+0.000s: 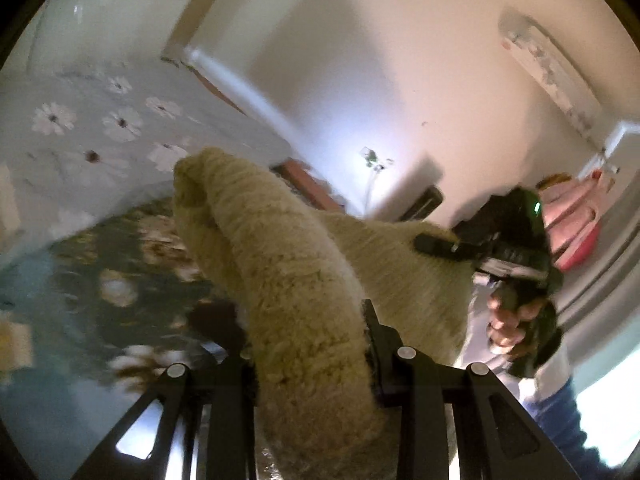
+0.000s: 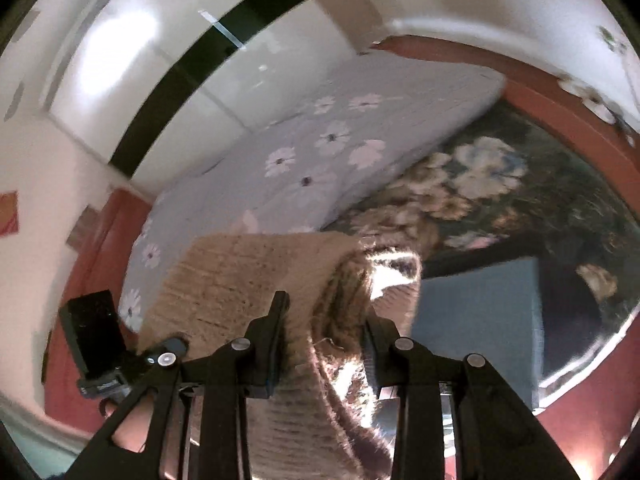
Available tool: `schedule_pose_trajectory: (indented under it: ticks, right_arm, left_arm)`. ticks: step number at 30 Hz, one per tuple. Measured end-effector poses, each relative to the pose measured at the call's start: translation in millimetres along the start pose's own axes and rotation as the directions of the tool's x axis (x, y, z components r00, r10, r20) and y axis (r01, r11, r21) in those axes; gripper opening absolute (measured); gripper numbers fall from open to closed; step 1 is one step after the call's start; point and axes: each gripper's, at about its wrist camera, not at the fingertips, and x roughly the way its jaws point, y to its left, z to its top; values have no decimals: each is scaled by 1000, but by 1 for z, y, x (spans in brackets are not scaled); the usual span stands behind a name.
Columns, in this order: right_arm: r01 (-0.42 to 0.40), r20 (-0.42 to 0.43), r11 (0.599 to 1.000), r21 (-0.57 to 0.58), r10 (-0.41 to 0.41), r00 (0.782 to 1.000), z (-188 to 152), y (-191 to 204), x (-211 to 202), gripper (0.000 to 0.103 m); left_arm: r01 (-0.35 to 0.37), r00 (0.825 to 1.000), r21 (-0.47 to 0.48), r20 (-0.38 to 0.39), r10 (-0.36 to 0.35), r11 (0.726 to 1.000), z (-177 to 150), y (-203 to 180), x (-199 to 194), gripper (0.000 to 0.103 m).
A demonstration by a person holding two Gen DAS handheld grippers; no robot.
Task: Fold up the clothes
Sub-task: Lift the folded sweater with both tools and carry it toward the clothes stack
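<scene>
A beige knitted sweater (image 1: pixel 296 280) hangs in the air between both grippers, above the bed. My left gripper (image 1: pixel 308 344) is shut on a thick rolled fold of it; the fabric hides the fingertips. In the left wrist view the right gripper (image 1: pixel 436 246) pinches the sweater's far edge, held by a hand. In the right wrist view my right gripper (image 2: pixel 324 316) is shut on a bunched edge of the sweater (image 2: pixel 248 280), which stretches left toward the other gripper (image 2: pixel 172 348). Both views are motion-blurred.
Below lies a bed with a dark floral cover (image 2: pixel 500 216) and a pale blue daisy-print quilt (image 1: pixel 100 128), also in the right wrist view (image 2: pixel 312 160). A blue folded item (image 2: pixel 480 312) lies on the bed. White walls and a red-brown floor (image 2: pixel 92 240) surround it.
</scene>
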Motion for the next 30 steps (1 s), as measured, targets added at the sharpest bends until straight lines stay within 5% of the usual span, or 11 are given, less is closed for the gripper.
schedule_pose_trajectory:
  ticks: [4,10,13,18,23,30]
  right_arm:
    - [0,-20,996,89,2,1000,-14,-45,13,34]
    - [-71,-7,992,104,72,997,-33,-60,31,34]
    - [-115,35,990,85,112,993,-30,-58,23,34]
    - [-186,138,978,92,172,975,-27,-67,-17,34]
    - [-169,247,981,92,142,959,-24,-83,-81,34]
    - [-23,334,998,55,4,943,-4,-85,-173,34]
  left_arm:
    - [-24,999,-23,-31,24,999,-4,2,35,32]
    - [-32,999,-73,-33,30,997,3,22,30,30]
    - [-49,999,5,-16,49,999,18,-5,22,29]
    - [-42,999,165,12,40,985,43,-77,14,29]
    - [27,1000,254,6,-29,967,65,-141,26,29]
    - [199,979,182,-1,-202,963,74,-176,49,29]
